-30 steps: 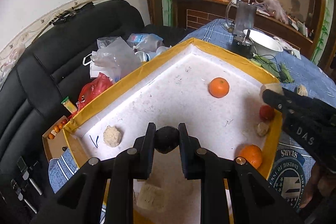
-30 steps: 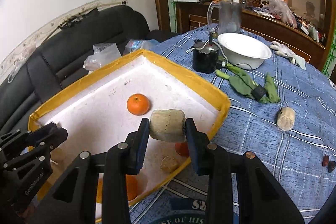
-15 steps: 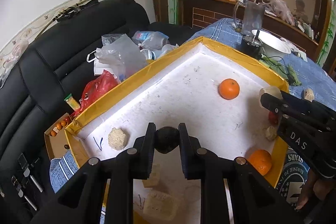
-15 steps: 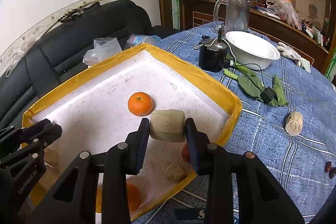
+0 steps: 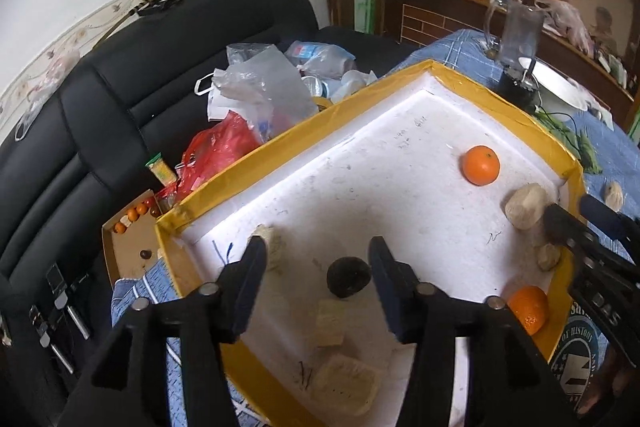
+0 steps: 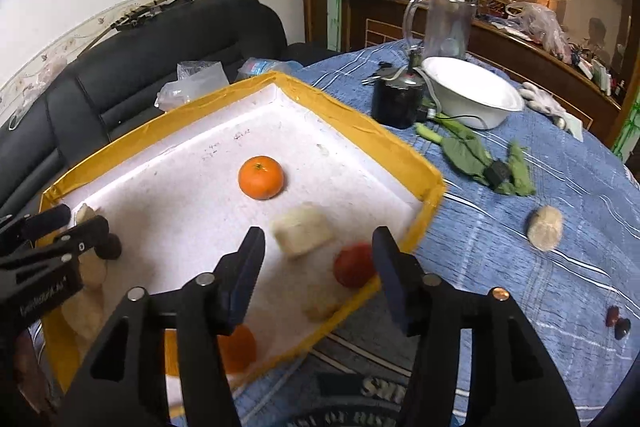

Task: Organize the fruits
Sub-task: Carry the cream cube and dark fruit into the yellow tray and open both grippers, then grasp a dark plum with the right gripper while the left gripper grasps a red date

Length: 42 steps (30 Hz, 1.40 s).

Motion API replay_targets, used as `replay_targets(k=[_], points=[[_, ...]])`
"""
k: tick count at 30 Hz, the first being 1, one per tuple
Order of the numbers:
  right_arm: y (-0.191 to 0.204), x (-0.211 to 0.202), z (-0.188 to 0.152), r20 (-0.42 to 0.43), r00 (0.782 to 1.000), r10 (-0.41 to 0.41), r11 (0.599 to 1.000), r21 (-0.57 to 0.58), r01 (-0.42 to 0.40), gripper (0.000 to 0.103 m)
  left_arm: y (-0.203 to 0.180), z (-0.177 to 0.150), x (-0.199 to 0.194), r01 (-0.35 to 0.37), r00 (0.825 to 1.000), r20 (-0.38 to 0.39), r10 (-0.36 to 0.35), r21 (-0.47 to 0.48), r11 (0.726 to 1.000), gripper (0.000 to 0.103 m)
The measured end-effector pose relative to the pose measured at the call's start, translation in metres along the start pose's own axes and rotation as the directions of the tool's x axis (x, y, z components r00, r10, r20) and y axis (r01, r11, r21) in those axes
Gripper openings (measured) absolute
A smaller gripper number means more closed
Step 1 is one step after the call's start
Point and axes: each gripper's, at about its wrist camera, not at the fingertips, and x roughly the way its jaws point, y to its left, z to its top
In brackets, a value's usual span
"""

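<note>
On the far left of the yellow-rimmed foam tray, near its corner, a pale crumbly lump sits just beside the left gripper's left finger, and a dark, matte, roundish fruit lies on the white floor between the two spread fingers, touching neither; the jaws stand wide apart and grasp nothing. It has no clear long axis, so I judge it would roll readily if nudged. Below it lie flat beige blocks, rough like sponge or biscuit. Moving right, a glossy orange rests alone near the tray's middle, well apart from both tools. Next comes a cream, stubby cylinder, blurred, lying on its side just ahead of the right gripper, whose jaws are likewise released and empty; its long axis seems to run roughly across the gap, though the blur makes this uncertain. A red round fruit, a small tan lump and a second orange crowd the tray's near right corner. Outside the tray, on the blue striped tablecloth, a tan oval piece and small dark fruits lie to the right of the right gripper, which is the nearer one; any next pick there would call for a swing rightward over the rim.
</note>
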Motion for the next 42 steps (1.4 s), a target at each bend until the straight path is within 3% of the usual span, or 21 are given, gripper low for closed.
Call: replay_targets(k=[2, 8, 15, 21, 24, 28, 34, 36, 38, 42], points=[[-0.005, -0.01, -0.005, 0.009, 1.0, -0.01, 1.0, 0.004, 0.01, 0.067, 0.001, -0.001, -0.005, 0.01, 1.0, 0.005, -0.01, -0.007, 1.0, 0.075], [-0.037, -0.049, -0.035, 0.038, 0.998, -0.059, 0.998, 0.041, 0.057, 0.083, -0.003, -0.005, -0.021, 0.056, 0.998, 0.022, -0.055, -0.039, 0.998, 0.079], [-0.113, -0.098, -0.078, 0.045, 0.988, -0.149, 0.978, 0.158, 0.14, 0.084, -0.053, -0.015, -0.046, 0.157, 0.986, 0.055, -0.159, 0.034, 0.987, 0.079], [-0.21, -0.122, -0.12, -0.033, 0.95, -0.312, 0.897, 0.32, 0.305, 0.084, -0.124, -0.031, -0.057, 0.253, 0.964, 0.037, -0.264, 0.183, 0.95, 0.079], [-0.253, -0.121, -0.133, -0.085, 0.928, -0.364, 0.849, 0.379, 0.367, 0.076, -0.153, -0.037, -0.059, 0.286, 0.954, 0.02, -0.299, 0.232, 0.93, 0.079], [-0.286, -0.106, -0.135, -0.137, 0.917, -0.375, 0.835, 0.38, 0.398, 0.06, -0.186, -0.043, -0.062, 0.313, 0.945, 0.002, -0.327, 0.289, 0.905, 0.079], [-0.291, -0.084, -0.127, -0.15, 0.924, -0.353, 0.858, 0.344, 0.383, 0.052, -0.216, -0.045, -0.063, 0.342, 0.934, -0.014, -0.358, 0.331, 0.879, 0.079], [-0.296, -0.077, -0.125, -0.154, 0.925, -0.347, 0.859, 0.343, 0.379, 0.044, -0.223, -0.047, -0.064, 0.358, 0.927, -0.019, -0.374, 0.339, 0.87, 0.079], [-0.3, -0.072, -0.124, -0.162, 0.934, -0.319, 0.866, 0.351, 0.356, 0.027, -0.236, -0.048, -0.066, 0.382, 0.916, -0.026, -0.4, 0.357, 0.853, 0.079], [-0.305, -0.08, -0.127, -0.144, 0.941, -0.305, 0.871, 0.357, 0.337, 0.024, -0.266, -0.051, -0.069, 0.415, 0.898, -0.033, -0.439, 0.398, 0.818, 0.079]])
